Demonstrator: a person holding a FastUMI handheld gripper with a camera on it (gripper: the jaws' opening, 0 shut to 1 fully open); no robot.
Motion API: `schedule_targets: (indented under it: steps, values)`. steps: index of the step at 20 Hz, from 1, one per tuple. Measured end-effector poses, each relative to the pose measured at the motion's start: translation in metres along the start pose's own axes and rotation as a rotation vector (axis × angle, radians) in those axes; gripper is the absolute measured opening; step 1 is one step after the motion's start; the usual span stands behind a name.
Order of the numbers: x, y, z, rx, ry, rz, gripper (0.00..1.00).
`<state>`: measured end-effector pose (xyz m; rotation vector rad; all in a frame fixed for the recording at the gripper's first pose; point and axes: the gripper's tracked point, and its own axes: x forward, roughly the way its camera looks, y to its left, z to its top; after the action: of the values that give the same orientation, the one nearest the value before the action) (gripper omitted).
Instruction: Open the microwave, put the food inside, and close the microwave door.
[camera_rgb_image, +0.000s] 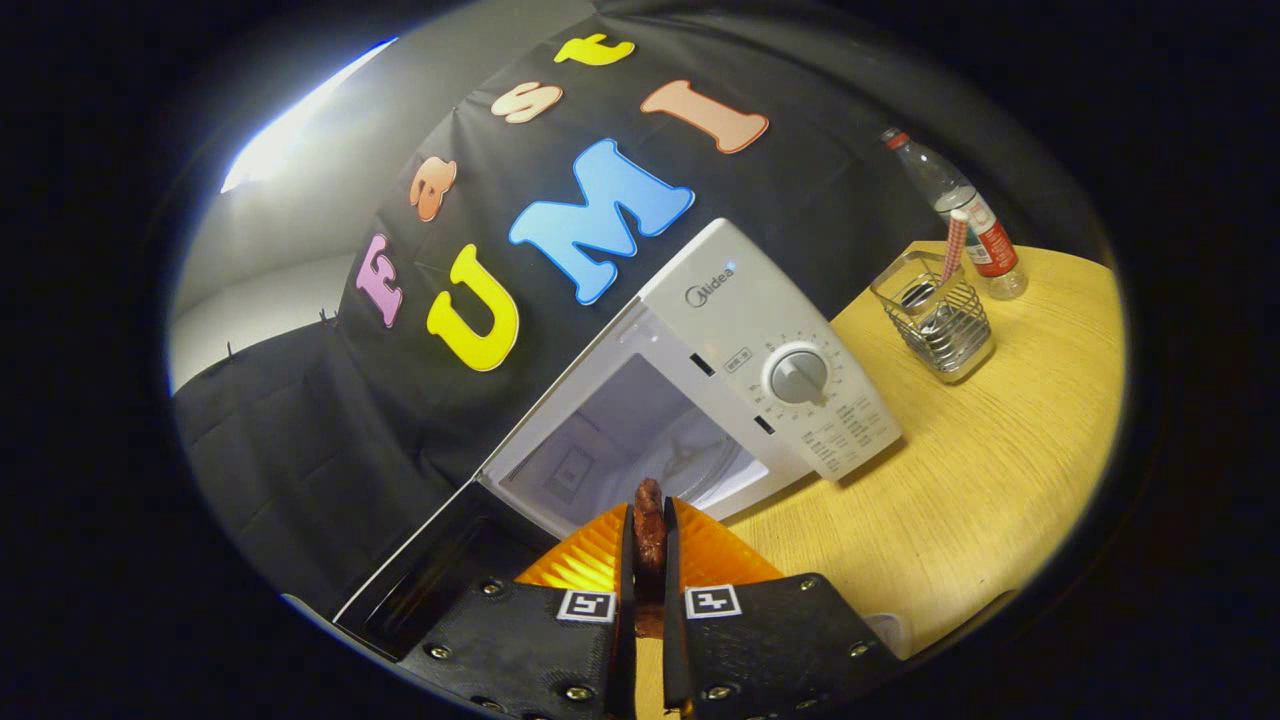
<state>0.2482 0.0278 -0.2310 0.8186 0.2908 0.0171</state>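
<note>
A white microwave (770, 330) stands on the wooden table (1000, 470), tilted in this view. Its door (420, 570) hangs swung open to the left, and the pale cavity (630, 440) shows. My gripper (648, 530) is shut on a brown sausage-like piece of food (649, 525), which pokes out past the fingertips. The food sits just in front of the cavity opening, low at its front edge. A round grey dial (798, 376) is on the control panel to the right of the opening.
A wire mesh holder (935, 320) with a striped straw stands on the table beyond the microwave's right side. A clear plastic bottle (955, 210) with a red label stands behind it. Black cloth wall hangs behind the microwave.
</note>
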Motion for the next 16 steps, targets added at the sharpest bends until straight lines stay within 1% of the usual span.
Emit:
schedule_targets:
  steps: [4,7,10,16]
  values:
    - [0.042,0.013,-0.007,-0.045,-0.017,-0.026,0.11]
    - [0.071,0.016,-0.018,-0.037,-0.016,-0.046,0.11]
    - [0.098,0.022,-0.020,-0.054,-0.046,-0.065,0.11]
    - [0.149,0.030,-0.030,-0.022,-0.081,-0.091,0.11]
